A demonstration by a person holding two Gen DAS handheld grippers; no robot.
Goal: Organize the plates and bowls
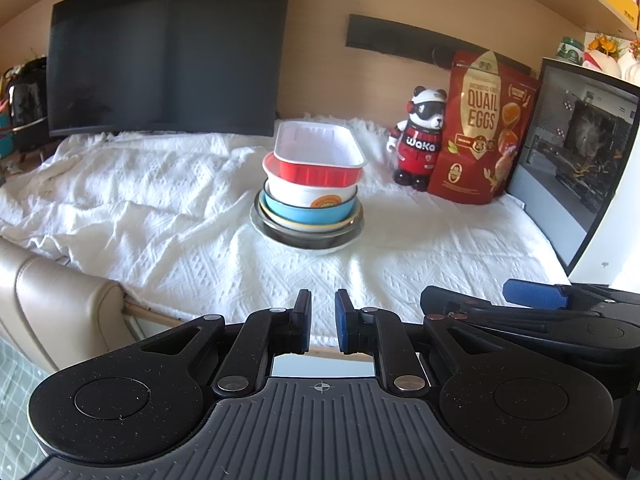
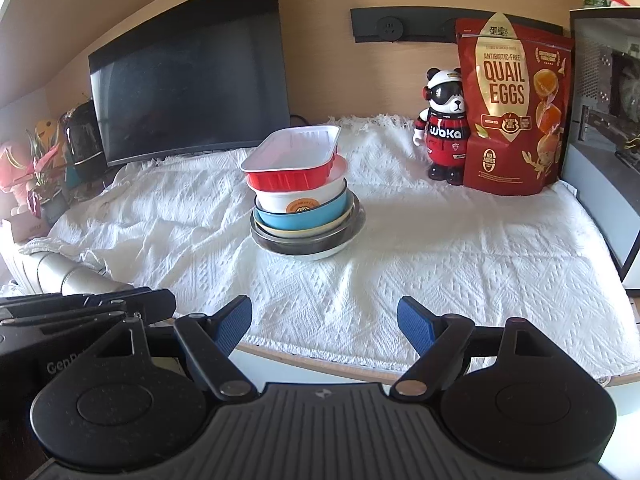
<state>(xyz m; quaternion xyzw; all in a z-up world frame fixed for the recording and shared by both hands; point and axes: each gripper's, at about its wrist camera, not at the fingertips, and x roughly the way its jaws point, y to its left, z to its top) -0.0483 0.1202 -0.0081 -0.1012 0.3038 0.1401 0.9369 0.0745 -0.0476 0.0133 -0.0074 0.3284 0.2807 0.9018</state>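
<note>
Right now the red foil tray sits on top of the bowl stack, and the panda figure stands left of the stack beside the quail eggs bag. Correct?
Not quite. The panda figure stands right of the stack, as the right wrist view shows. The red foil tray does top the stack, and the quail eggs bag is beside the panda.

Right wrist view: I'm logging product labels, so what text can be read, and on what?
"ANTIBIOTIC-FREE QUAIL EGGS": red pouch.
"NO ADDED": round seal low on the pouch; the smaller print and gold characters on top are too small to read.
"waka": panda figurine.
"GenR", cut off: left gripper body.
Orange bowl emblem: too small.
</note>
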